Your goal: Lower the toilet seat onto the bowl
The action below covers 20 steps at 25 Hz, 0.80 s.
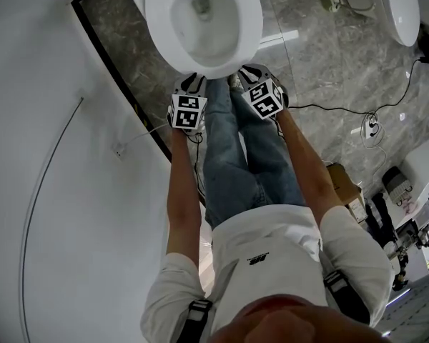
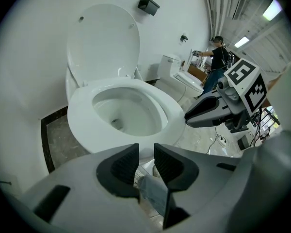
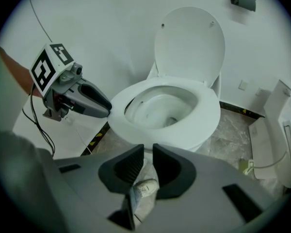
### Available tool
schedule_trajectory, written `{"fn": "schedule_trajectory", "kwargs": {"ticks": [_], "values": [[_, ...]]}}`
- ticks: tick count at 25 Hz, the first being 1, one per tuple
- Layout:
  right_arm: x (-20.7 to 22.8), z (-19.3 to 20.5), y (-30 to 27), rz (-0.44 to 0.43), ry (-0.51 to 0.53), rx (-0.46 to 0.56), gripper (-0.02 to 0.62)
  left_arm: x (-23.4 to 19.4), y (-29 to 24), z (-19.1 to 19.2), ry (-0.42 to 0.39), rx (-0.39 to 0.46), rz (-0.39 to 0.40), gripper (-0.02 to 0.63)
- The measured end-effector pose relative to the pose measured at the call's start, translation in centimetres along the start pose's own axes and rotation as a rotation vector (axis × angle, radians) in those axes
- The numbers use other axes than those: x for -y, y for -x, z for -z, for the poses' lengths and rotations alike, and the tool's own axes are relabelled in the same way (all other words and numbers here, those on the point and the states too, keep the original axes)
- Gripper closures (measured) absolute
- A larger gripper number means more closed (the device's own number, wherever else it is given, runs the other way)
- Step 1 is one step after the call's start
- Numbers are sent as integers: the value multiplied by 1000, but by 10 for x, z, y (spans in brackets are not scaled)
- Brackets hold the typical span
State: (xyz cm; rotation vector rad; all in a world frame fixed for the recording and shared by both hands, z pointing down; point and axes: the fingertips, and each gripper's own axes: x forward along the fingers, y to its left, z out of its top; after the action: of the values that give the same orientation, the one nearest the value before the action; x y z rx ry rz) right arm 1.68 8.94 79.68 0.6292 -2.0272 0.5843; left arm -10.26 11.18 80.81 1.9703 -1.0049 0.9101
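The white toilet seat (image 1: 250,27) lies flat on the bowl, and the lid (image 2: 104,42) stands upright against the wall behind it. The same seat (image 3: 211,113) and lid (image 3: 190,42) appear in the right gripper view. My left gripper (image 2: 146,154) hangs just before the bowl's front edge, jaws a little apart with nothing between them. My right gripper (image 3: 148,154) hangs beside it, also slightly apart and empty. In the head view the left gripper (image 1: 193,86) and right gripper (image 1: 247,71) point down at the front rim, touching nothing.
A white wall (image 1: 50,156) runs along the left with a dark floor strip at its foot. A second toilet (image 3: 281,130) stands to the right. Cables (image 1: 372,123) lie on the marble floor. My legs and shoes are below the grippers. A person (image 2: 216,52) stands far off.
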Motion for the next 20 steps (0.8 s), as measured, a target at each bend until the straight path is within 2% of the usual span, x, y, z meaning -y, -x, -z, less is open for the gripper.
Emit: {"fn": "schedule_trajectory", "kwargs": {"ticks": [20], "values": [[5,28,-43,2,-22,-84,529,-14,-42,29,51,-28,4,495]]}}
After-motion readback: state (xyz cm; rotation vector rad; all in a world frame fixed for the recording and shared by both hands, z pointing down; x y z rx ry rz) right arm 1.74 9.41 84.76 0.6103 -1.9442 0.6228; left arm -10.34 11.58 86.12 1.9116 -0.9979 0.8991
